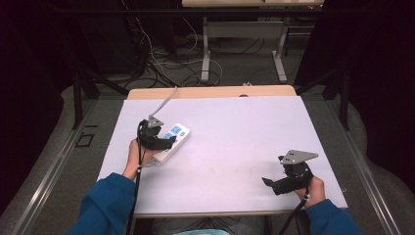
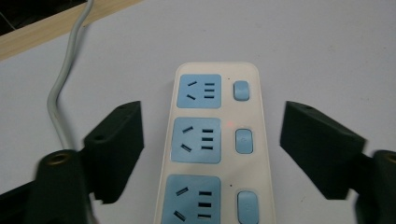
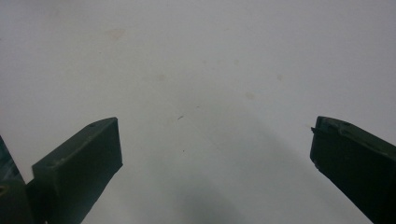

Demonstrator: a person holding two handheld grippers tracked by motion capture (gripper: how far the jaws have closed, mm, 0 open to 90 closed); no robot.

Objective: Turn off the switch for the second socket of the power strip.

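The left gripper (image 2: 212,135) is held low over the power strip (image 2: 215,149), jaws spread on either side without touching it. The strip is laid on the white table (image 1: 235,127), its grey cord (image 2: 60,93) trailing away. The right gripper (image 1: 268,182) is held well apart, jaws spread over bare table.

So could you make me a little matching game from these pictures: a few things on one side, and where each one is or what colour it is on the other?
Things:
1. white plastic power strip
2. grey cable
3. right gripper
4. small rounded switches

Descriptions:
A. open over bare white tabletop
B. light blue, beside each socket
C. between the left gripper's open jaws
D. trails off toward the table's far edge

Pairs: 1-C, 2-D, 3-A, 4-B
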